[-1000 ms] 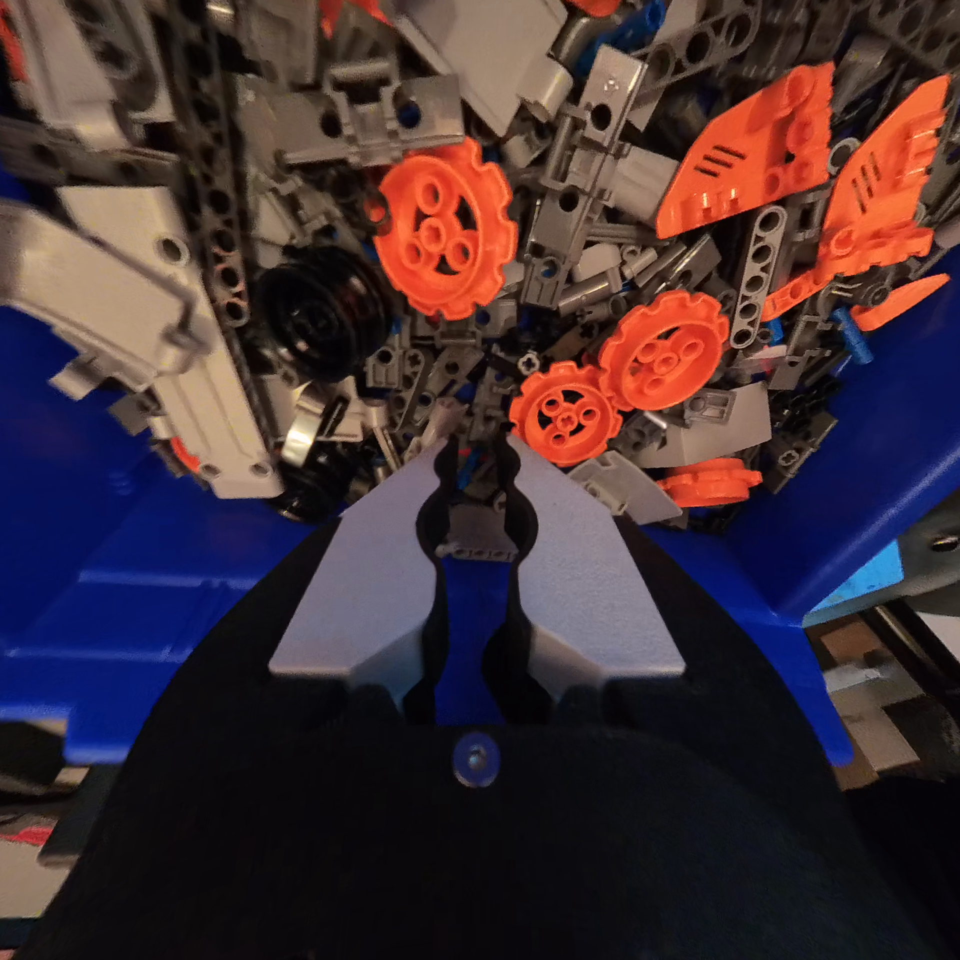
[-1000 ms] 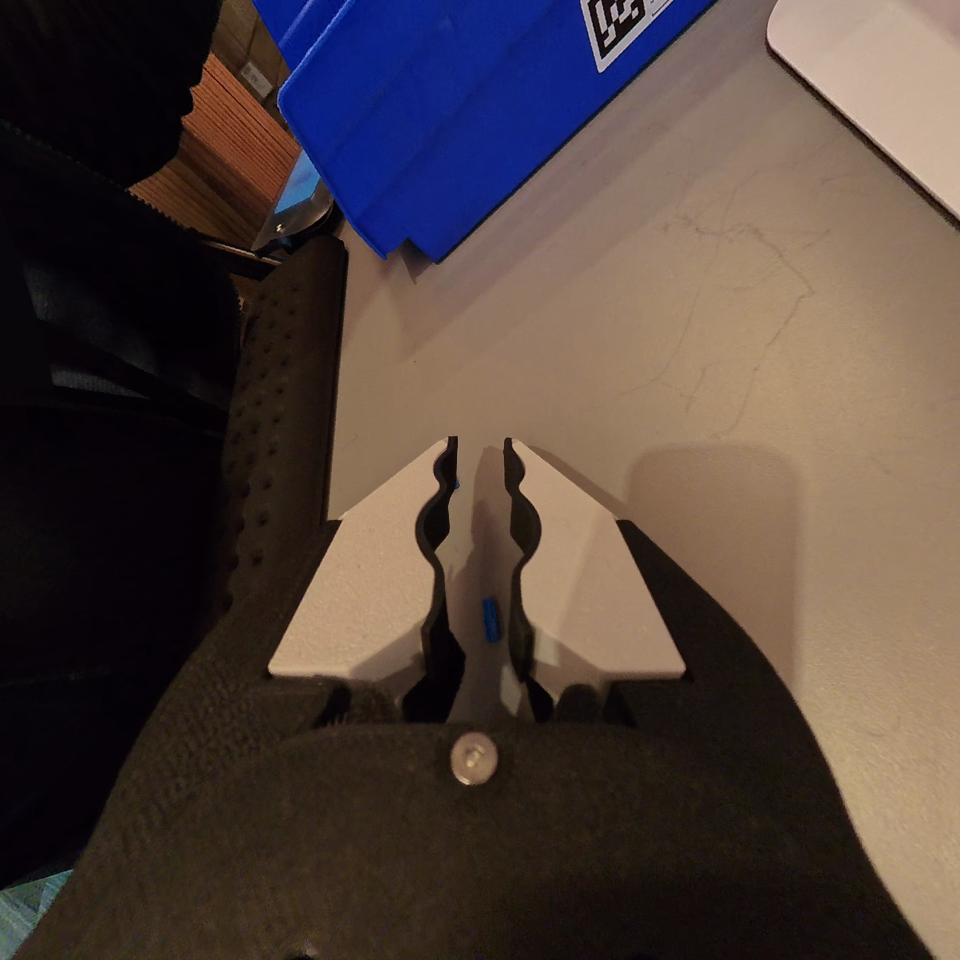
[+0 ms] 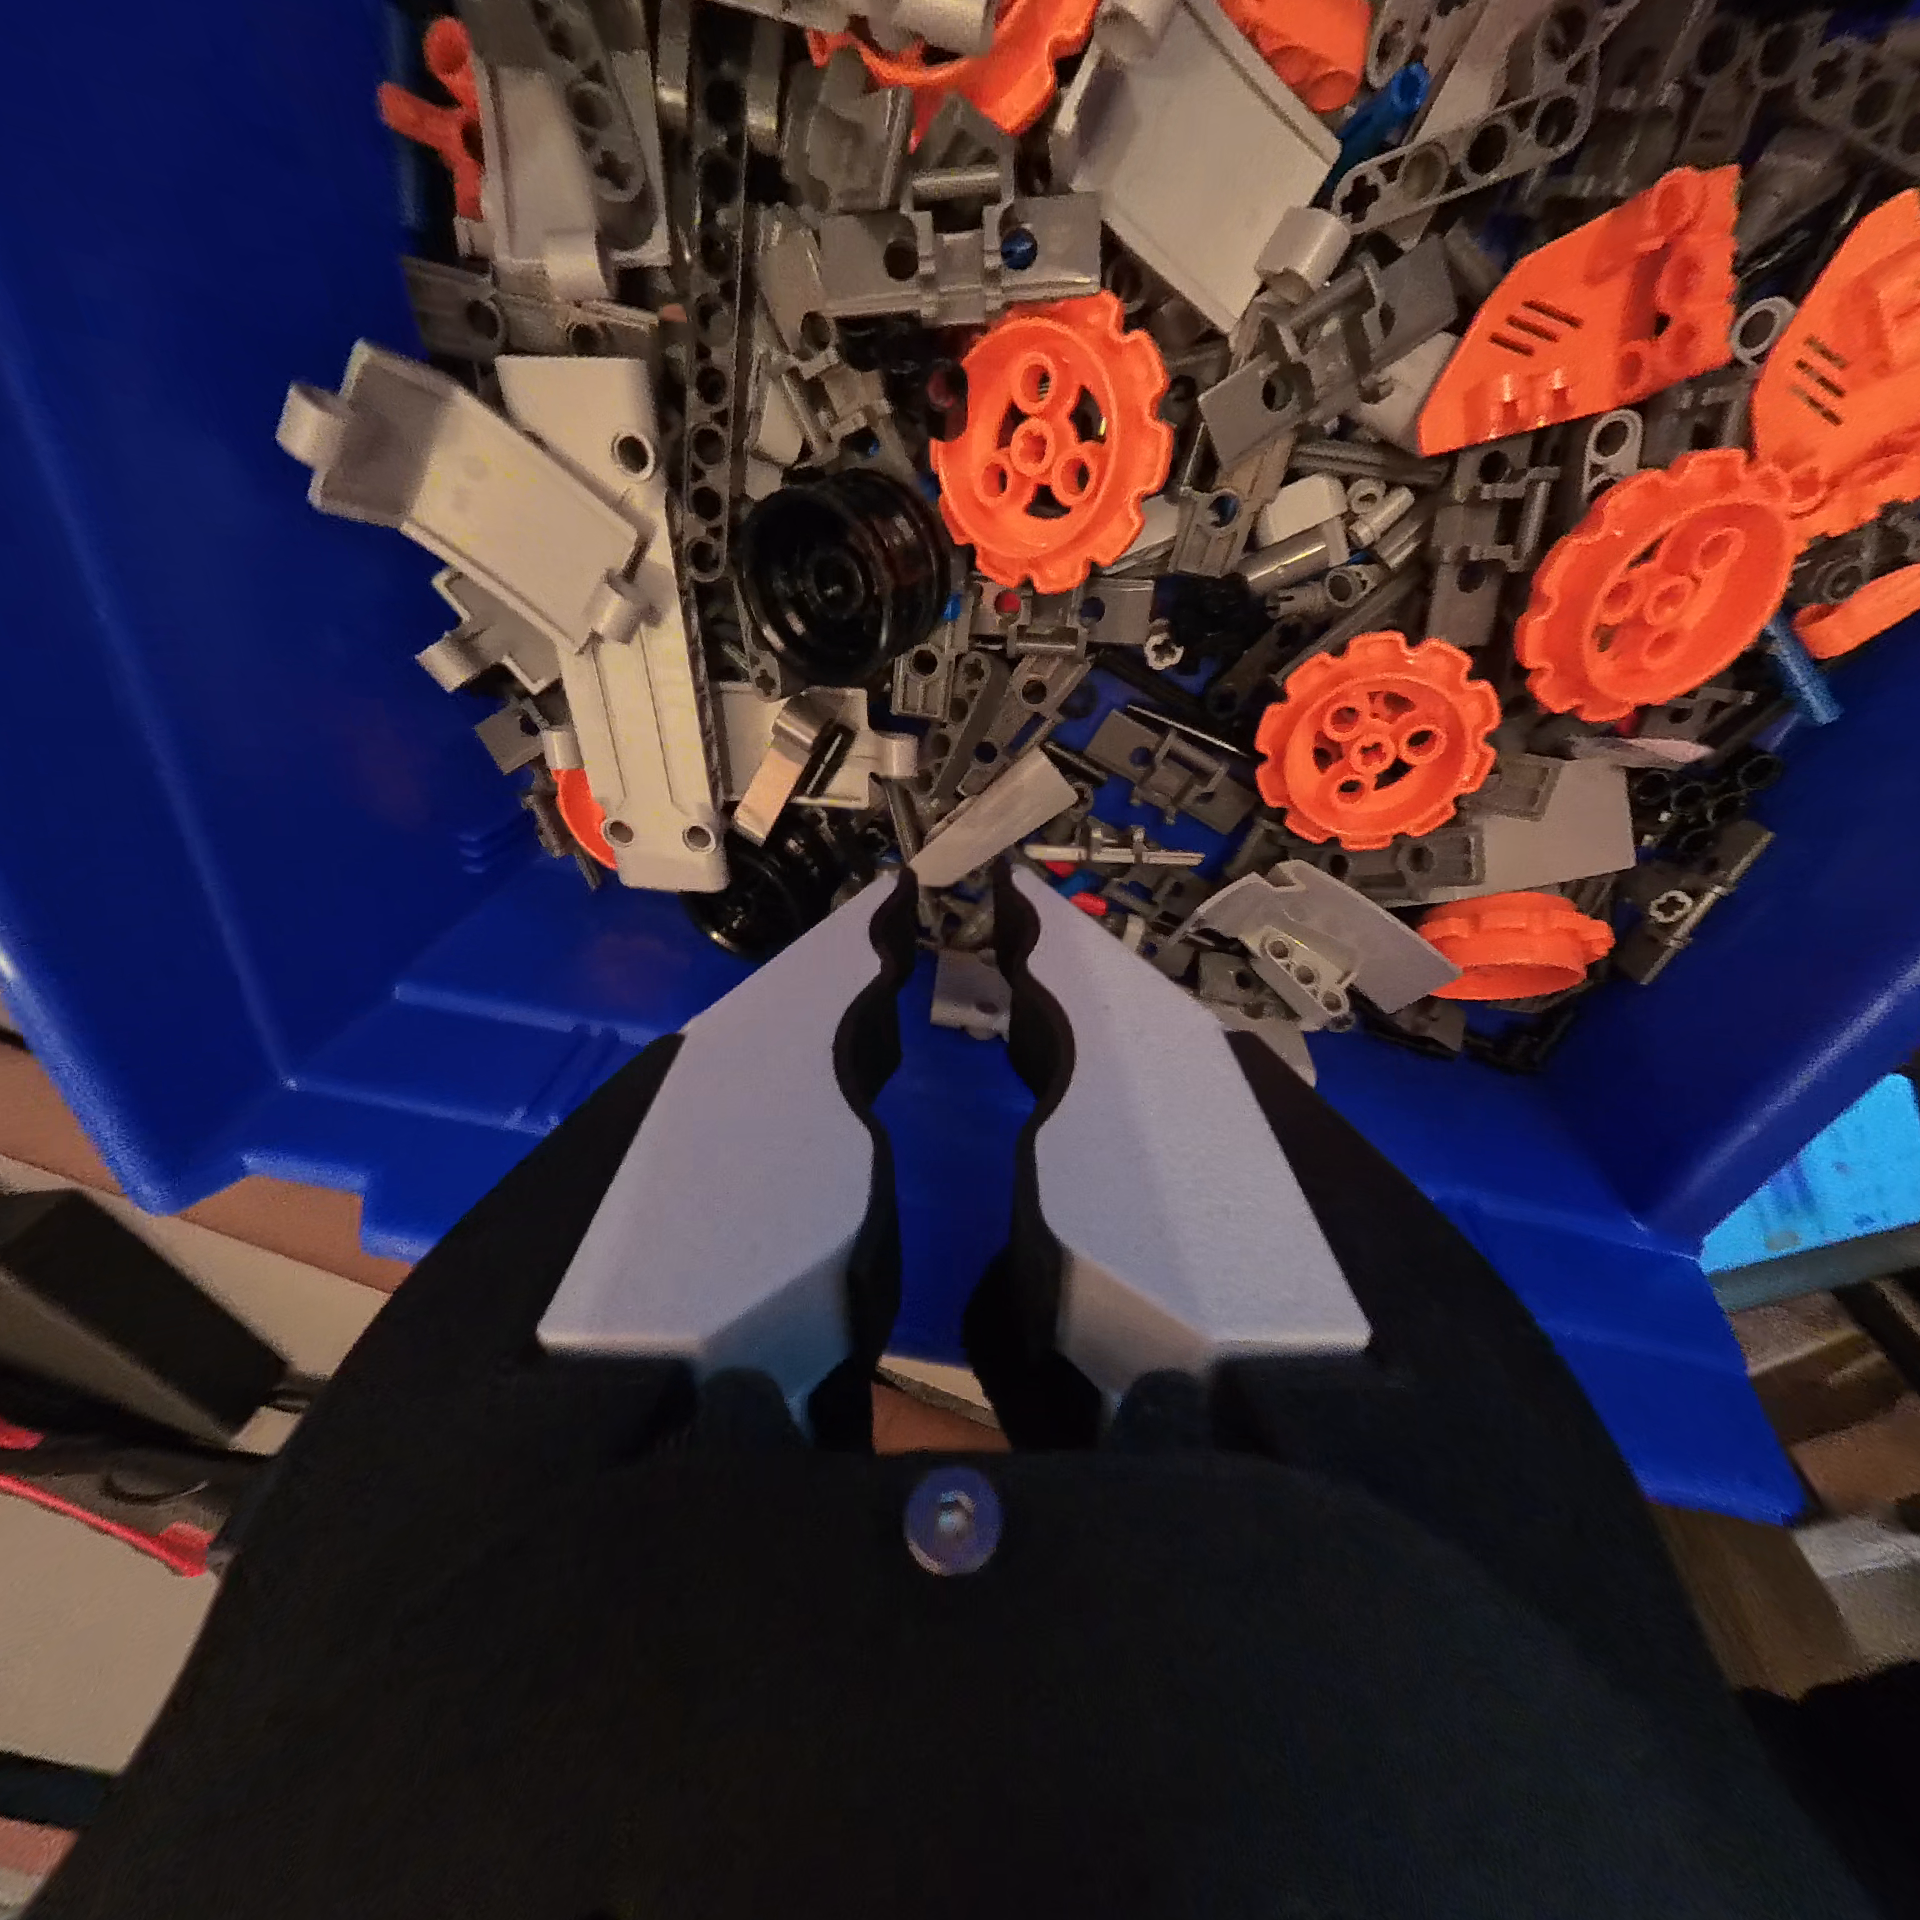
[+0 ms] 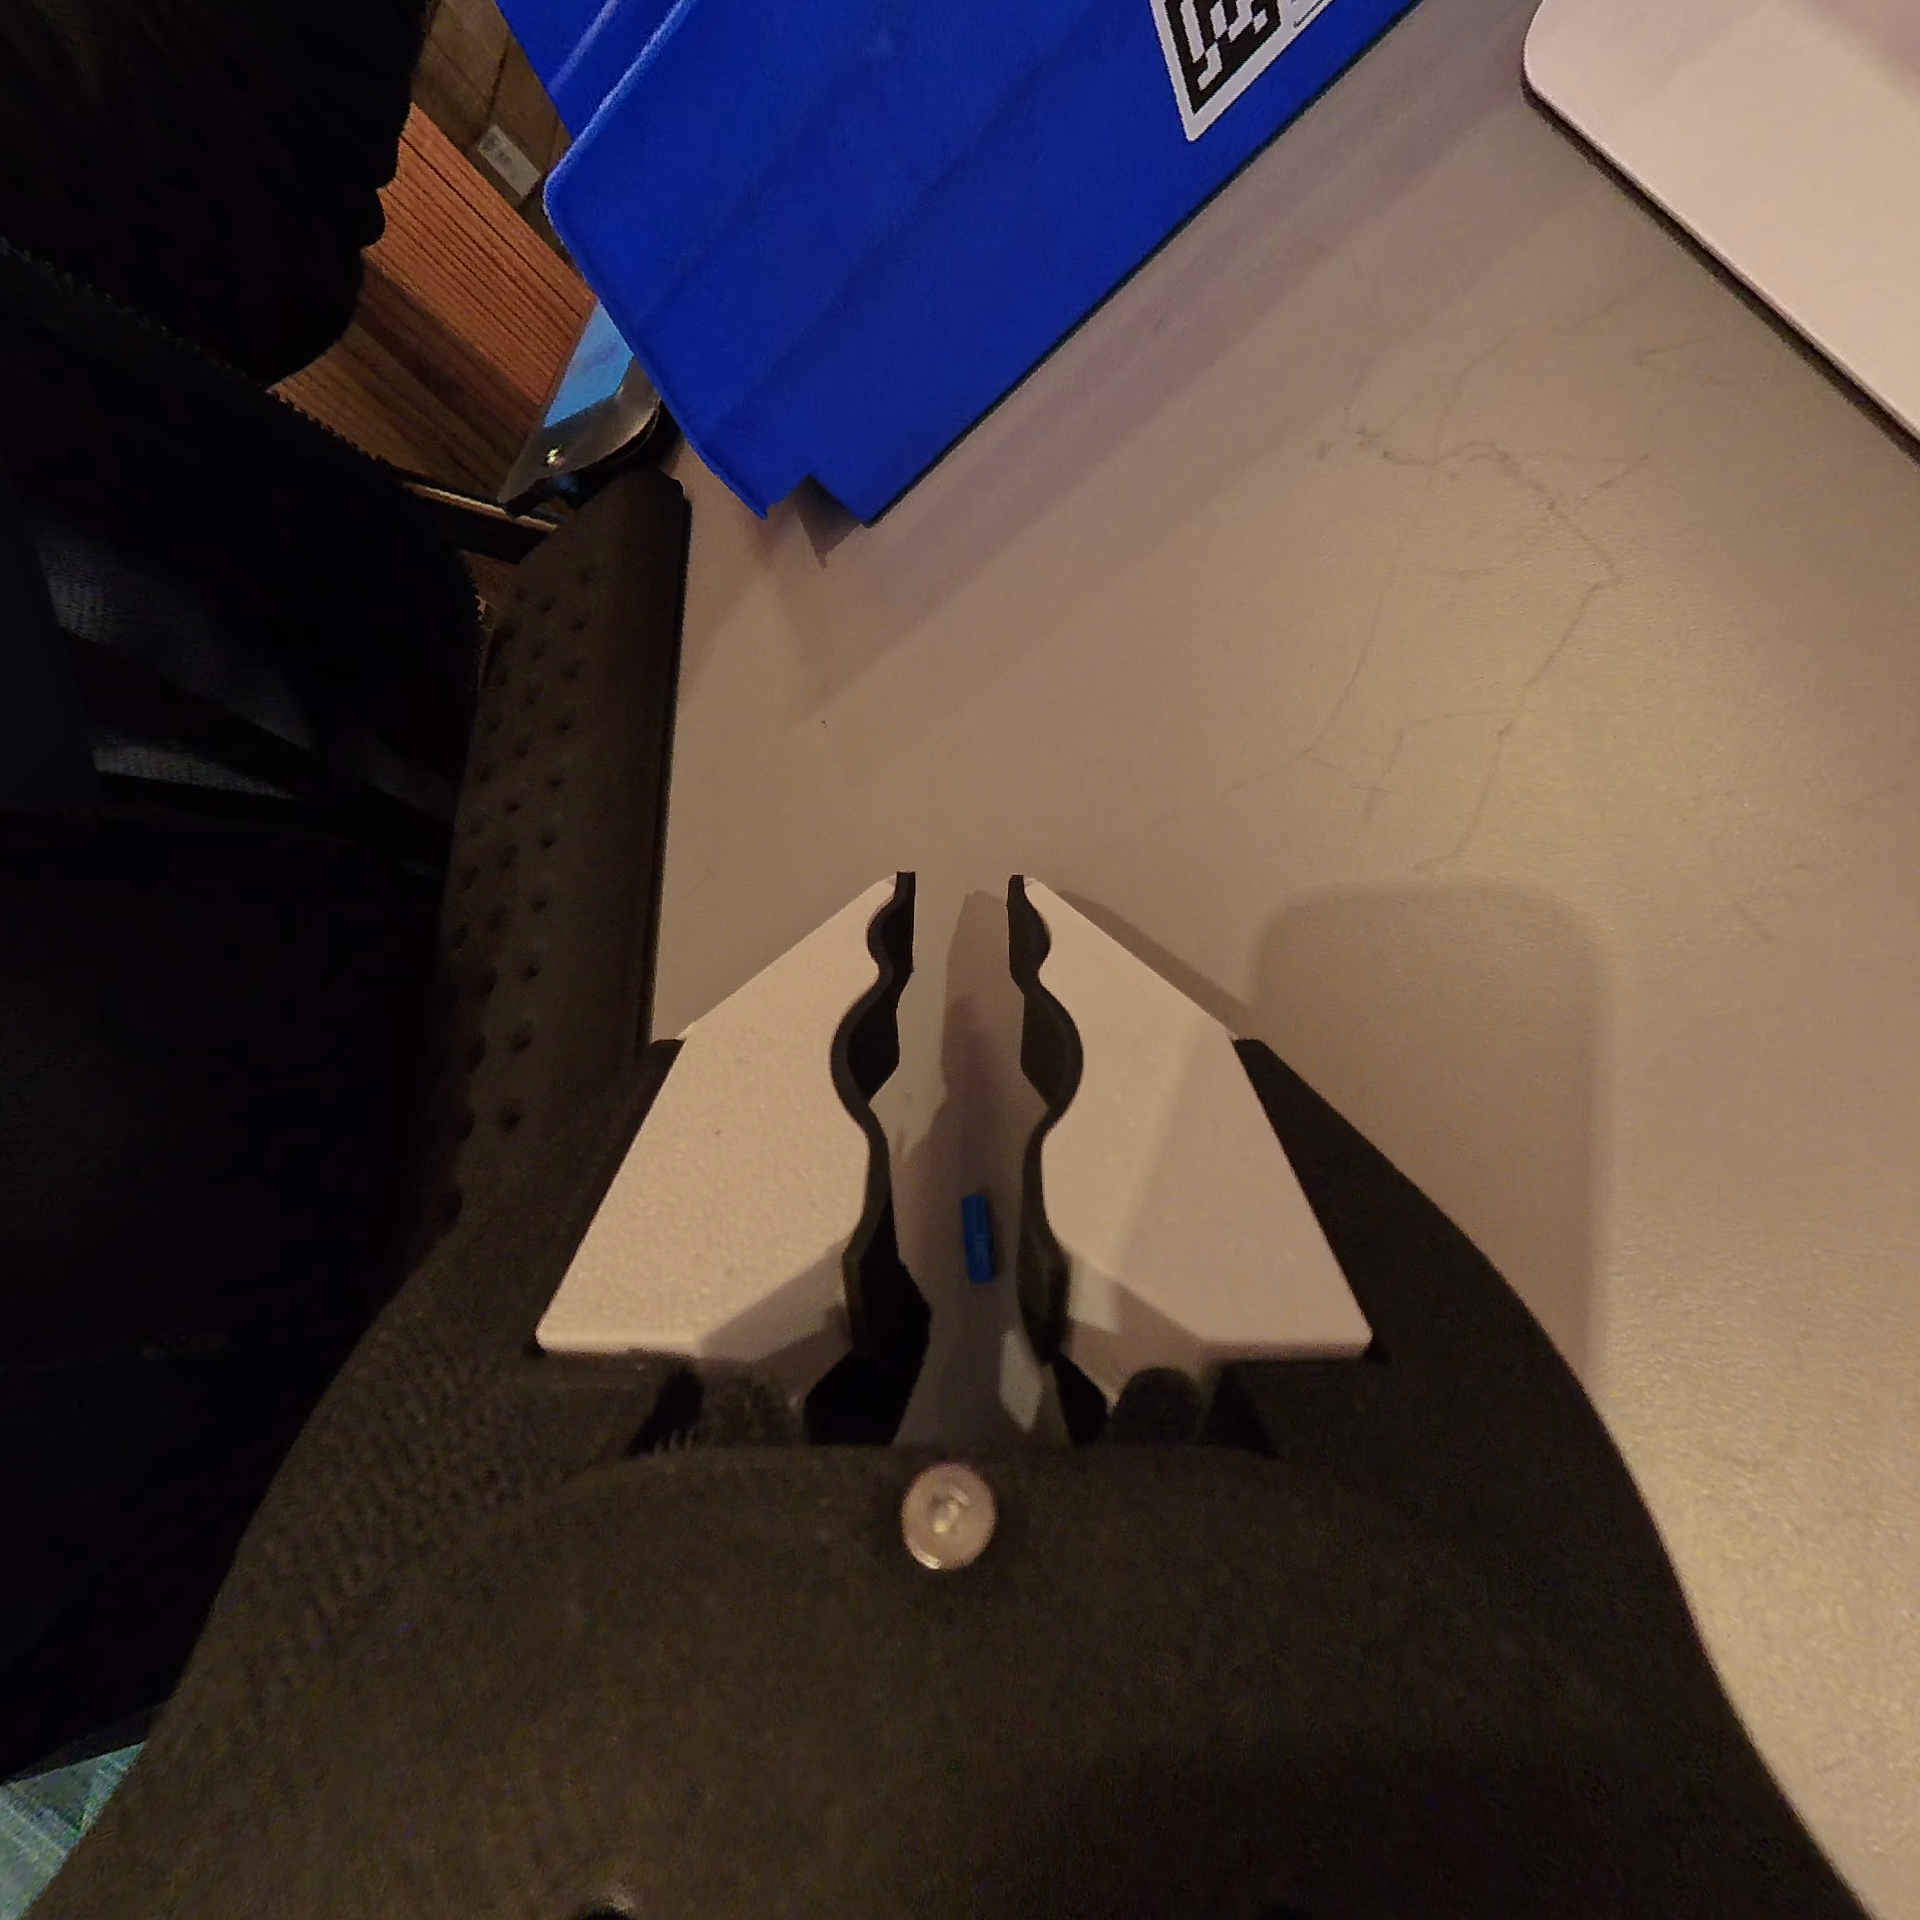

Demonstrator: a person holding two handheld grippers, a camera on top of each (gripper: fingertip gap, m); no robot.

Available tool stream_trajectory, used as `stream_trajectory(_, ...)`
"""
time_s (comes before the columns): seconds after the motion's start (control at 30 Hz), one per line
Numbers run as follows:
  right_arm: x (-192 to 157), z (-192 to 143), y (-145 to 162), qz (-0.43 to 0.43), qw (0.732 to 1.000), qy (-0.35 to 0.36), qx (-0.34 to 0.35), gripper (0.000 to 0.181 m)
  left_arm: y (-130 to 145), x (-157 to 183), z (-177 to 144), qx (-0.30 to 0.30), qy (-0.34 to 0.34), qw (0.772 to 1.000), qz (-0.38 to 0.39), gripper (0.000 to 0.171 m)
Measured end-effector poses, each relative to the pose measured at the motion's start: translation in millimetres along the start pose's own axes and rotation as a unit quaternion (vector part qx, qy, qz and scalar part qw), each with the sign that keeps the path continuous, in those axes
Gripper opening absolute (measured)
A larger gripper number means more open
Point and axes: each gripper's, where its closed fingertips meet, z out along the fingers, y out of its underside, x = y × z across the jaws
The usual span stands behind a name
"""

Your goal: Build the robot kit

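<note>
- Your left claw (image 3: 956,883) sits parted at the near lip of the blue bin (image 3: 208,831), tips touching a small grey slanted piece (image 3: 992,821) on the heap; it grips nothing; judged light, stiff, slick, best pinched across its flat sides
- Your right claw (image 4: 961,883) hangs parted over the bare bench (image 4: 1351,675), a small blue pin (image 4: 977,1236) lying loose between its fingers, beside the bin

Pale tabletop (image 4: 1299,675): blue bin (image 4: 883,260), small blue peg (image 4: 976,1238), white board (image 4: 1766,177).
</note>
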Motion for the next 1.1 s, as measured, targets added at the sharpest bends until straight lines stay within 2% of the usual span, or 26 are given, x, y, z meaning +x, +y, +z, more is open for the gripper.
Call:
stream_trajectory(0.23, -0.1, -0.3, -0.1, 0.0, 1.0, 0.0, 0.0, 0.016, -7.6, -33.9, 0.0, 0.002, -0.057, 0.998, -0.034, 0.025)
stream_trajectory(0.43, -0.7, -0.8, -0.7, -0.001, 1.0, -0.001, 0.002, 0.016, -5.8, -39.3, 17.3, -0.021, -0.027, 0.998, -0.051, 0.046)
stream_trajectory(0.73, -1.9, -0.8, -1.4, -0.002, 1.0, -0.002, 0.003, 0.016, -14.5, -39.8, 21.6, -0.029, -0.046, 0.998, -0.036, 0.047)
stream_trajectory(0.8, -2.3, -0.9, -1.5, -0.003, 1.0, -0.002, 0.003, 0.016, -18.2, -37.1, 21.1, -0.019, -0.059, 0.998, -0.013, 0.029)
stream_trajectory(0.93, -2.6, -1.6, -2.2, -0.003, 1.0, -0.002, 0.004, 0.016, -18.2, -27.9, 20.8, -0.01, -0.071, 0.997, 0.009, 0.018)
stream_trajectory(0.97, -2.6, -1.6, -2.2, -0.004, 1.0, -0.002, 0.004, 0.016, -18.9, -21.4, 21.3, -0.004, -0.061, 0.998, 0.014, 0.002)
stream_trajectory(1.1, -2.7, -1.2, -1.7, -0.003, 1.0, -0.003, 0.003, 0.016, -13.8, -5.6, 24.8, -0.01, -0.059, 0.998, 0.038, 0.0)
